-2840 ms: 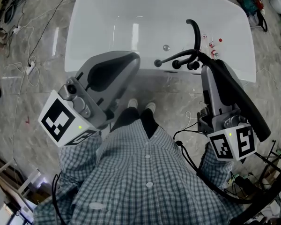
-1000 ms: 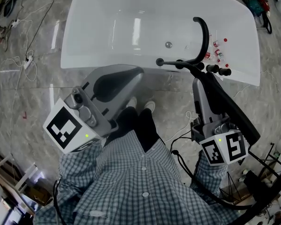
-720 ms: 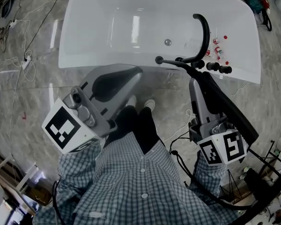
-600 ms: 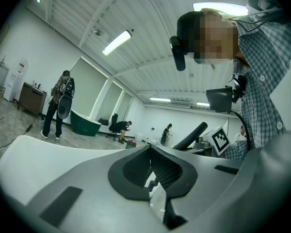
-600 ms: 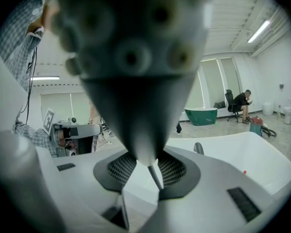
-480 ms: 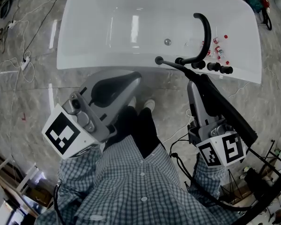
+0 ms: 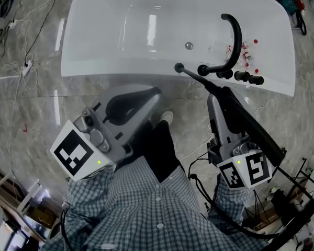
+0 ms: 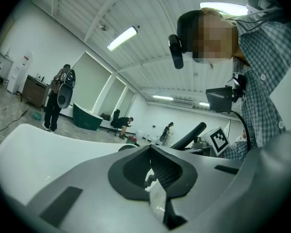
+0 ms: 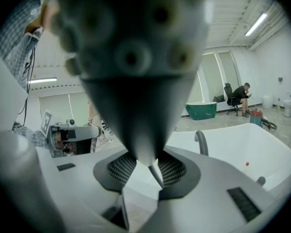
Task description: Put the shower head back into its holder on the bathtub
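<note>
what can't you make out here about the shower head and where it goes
- Holder: head view, lost among the small black fittings on the bathtub rim; too small to pick out.
- Shower head face: right gripper view, too close to the lens, blurred.
- Red-and-white bits in the bathtub: head view, too small to name.

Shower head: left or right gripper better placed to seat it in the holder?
Right. The right gripper is shut on the shower head, whose thin end lies by the black fittings on the bathtub rim. The left gripper holds nothing and sits back over the floor.
</note>
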Motion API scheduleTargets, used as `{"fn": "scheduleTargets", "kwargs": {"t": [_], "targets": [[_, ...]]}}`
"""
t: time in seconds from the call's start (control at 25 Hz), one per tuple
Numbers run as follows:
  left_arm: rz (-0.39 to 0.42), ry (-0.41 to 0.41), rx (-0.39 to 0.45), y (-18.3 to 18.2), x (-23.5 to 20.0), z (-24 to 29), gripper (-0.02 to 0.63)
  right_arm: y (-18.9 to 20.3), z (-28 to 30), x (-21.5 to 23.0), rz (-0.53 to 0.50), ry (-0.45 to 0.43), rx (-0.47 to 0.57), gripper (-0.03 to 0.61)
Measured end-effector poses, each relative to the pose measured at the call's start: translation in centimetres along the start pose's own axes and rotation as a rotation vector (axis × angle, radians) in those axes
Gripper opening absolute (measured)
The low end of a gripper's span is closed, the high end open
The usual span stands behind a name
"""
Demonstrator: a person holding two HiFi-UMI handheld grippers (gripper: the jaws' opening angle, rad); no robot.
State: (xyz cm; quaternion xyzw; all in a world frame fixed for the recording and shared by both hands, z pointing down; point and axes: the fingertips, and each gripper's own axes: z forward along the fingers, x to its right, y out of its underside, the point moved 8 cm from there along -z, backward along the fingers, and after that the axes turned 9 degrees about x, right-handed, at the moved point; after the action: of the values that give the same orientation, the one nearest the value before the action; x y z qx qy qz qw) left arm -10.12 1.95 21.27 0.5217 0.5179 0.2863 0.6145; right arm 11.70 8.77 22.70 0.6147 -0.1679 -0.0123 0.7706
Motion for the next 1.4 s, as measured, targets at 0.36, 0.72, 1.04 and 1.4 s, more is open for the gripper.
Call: {"fn": "scheduleTargets", "kwargs": {"t": [0.36, 0.72, 1.04, 1.4], "targets": [[-0.036, -0.024, -0.004, 2.5, -1.3, 0.0, 0.008, 1.5, 1.4, 0.8, -0.005, 0.002, -0.017, 0.135], [-0.074, -0.030, -0.029, 6.3, -2.9, 0.7, 0.008, 4.0, 2.5, 1.4, 0.040, -0.014, -0.052, 0.135], [-0.090, -0.029, -0.038, 10.3, -4.5, 3.3, 0.008, 7.2, 4.1, 4.4, 0.059, -0.018, -0.069, 0.135], [-0.131, -0.017, -0.071, 12.4, -4.6, 2.8, 0.008, 8.1, 6.0, 4.3, 0.044, -0.015, -0.069, 0.135]]}}
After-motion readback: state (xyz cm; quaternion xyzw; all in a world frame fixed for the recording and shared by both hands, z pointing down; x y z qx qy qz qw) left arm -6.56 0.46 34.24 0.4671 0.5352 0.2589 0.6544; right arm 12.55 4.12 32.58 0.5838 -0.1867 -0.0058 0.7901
